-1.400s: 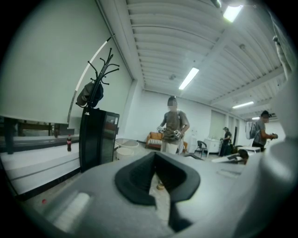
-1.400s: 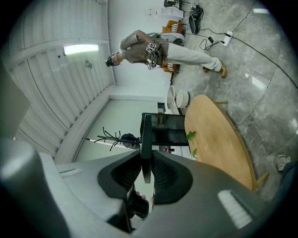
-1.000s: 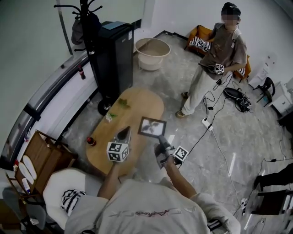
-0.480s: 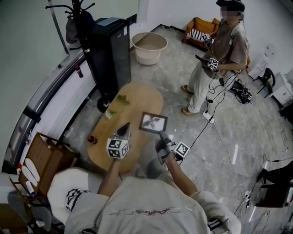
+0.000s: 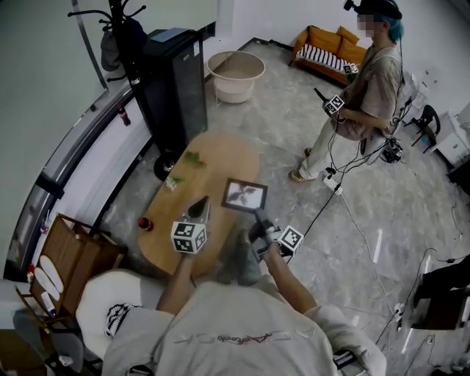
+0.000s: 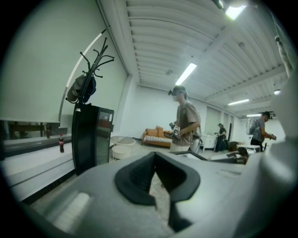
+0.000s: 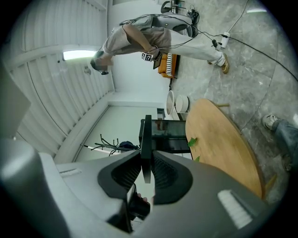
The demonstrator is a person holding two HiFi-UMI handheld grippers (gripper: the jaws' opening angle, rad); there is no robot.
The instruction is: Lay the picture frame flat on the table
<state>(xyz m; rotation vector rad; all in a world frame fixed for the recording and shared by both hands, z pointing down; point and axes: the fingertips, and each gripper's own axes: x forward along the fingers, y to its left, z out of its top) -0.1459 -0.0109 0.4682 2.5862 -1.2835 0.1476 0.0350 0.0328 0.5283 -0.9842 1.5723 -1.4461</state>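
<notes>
Frame (image 5: 244, 195) is gripped by its near edge in the right tongs (image 5: 258, 218) and held over the tabletop (image 5: 220, 158), picture side up, apparently not yet set down. Left tongs (image 5: 200, 209) are closed on nothing. Lowering flat and release are judged left.

Cool, even light fills the room from ceiling strip lights (image 6: 186, 74); one lamp (image 6: 234, 10) burns out to white in the left gripper view. In the head view the marble floor (image 5: 382, 213) carries pale streaks of glare, and shadows are soft and faint. Both gripper views bow strongly and go black at the corners. The left tool (image 6: 156, 179) and right tool (image 7: 146, 174) are soft, out-of-focus grey up close. The picture frame (image 7: 145, 139) between the right tool's pads reads as a dark silhouette.
</notes>
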